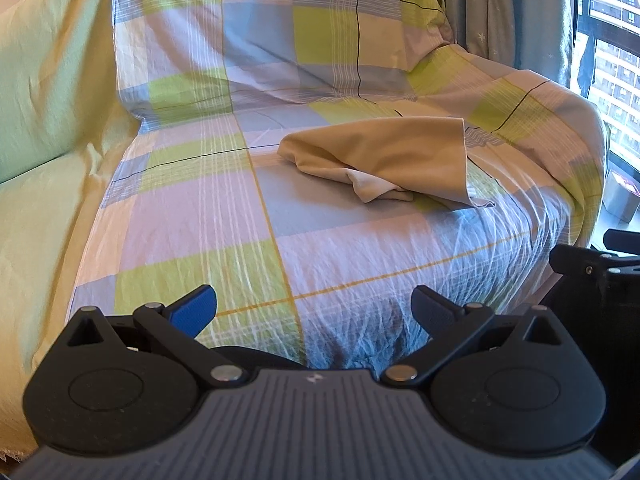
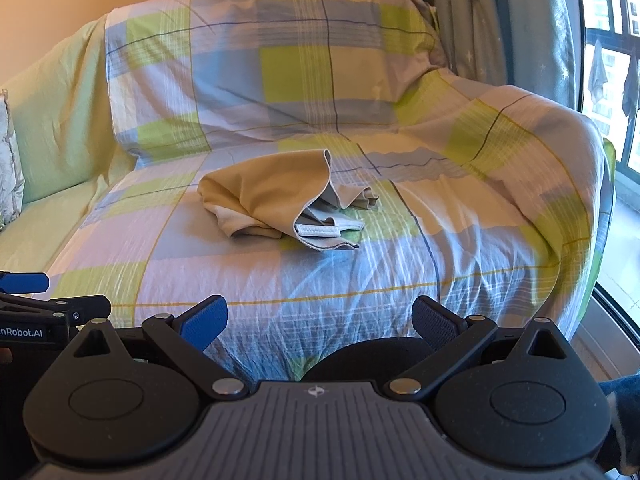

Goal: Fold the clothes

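Note:
A crumpled beige garment (image 1: 384, 156) lies on the seat of a sofa covered by a checked sheet (image 1: 200, 208). In the right wrist view the same garment (image 2: 276, 196) shows a white hem and a loose fold at its right end. My left gripper (image 1: 314, 312) hangs open over the seat's front edge, well short of the garment, nothing between its fingers. My right gripper (image 2: 320, 322) is open too, in front of the seat edge, with the garment ahead and slightly left. The left gripper's body (image 2: 36, 312) shows at the right wrist view's left edge.
The checked sheet (image 2: 480, 200) drapes over the backrest and the right armrest. A plain green cover (image 1: 48, 120) lies over the sofa's left part. Curtains (image 2: 500, 20) and a window (image 2: 616, 60) stand at the right. A pale cushion (image 2: 8, 152) sits at far left.

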The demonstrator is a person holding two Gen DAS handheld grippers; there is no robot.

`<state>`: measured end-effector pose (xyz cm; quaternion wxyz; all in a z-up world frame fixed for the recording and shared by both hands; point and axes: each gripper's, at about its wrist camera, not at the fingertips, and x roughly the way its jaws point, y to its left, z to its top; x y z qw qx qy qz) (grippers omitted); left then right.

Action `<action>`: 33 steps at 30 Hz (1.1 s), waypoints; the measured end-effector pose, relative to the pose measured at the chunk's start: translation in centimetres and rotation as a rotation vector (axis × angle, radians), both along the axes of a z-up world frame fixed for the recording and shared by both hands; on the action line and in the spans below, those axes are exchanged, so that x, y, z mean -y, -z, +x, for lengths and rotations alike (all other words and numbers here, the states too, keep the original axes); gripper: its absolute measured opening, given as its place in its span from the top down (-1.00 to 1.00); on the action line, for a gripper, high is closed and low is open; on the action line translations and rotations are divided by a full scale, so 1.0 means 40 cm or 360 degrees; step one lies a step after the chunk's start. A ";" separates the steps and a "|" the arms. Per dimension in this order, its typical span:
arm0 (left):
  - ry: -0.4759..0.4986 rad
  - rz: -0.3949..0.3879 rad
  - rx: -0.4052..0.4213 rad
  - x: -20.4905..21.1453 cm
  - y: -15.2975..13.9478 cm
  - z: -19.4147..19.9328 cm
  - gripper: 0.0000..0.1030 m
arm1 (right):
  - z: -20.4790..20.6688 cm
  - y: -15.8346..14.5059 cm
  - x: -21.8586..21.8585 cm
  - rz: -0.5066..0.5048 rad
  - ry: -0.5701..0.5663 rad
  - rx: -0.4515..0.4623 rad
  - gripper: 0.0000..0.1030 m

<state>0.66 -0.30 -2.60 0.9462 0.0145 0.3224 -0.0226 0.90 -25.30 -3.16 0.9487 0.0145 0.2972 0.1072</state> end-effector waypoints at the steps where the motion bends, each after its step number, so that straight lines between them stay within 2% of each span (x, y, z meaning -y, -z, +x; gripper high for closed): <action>1: 0.0001 -0.0003 -0.0001 -0.001 0.000 0.000 -0.98 | -0.002 0.002 -0.003 -0.0003 0.0000 0.0002 -0.96; 10: -0.0006 -0.0043 -0.0001 -0.009 0.004 0.001 -0.98 | 0.004 0.005 -0.008 -0.0022 0.0000 -0.0025 -0.96; 33: -0.0003 -0.0033 -0.0005 -0.009 0.008 -0.006 -0.98 | 0.012 0.007 -0.002 0.0000 0.0016 -0.0057 -0.96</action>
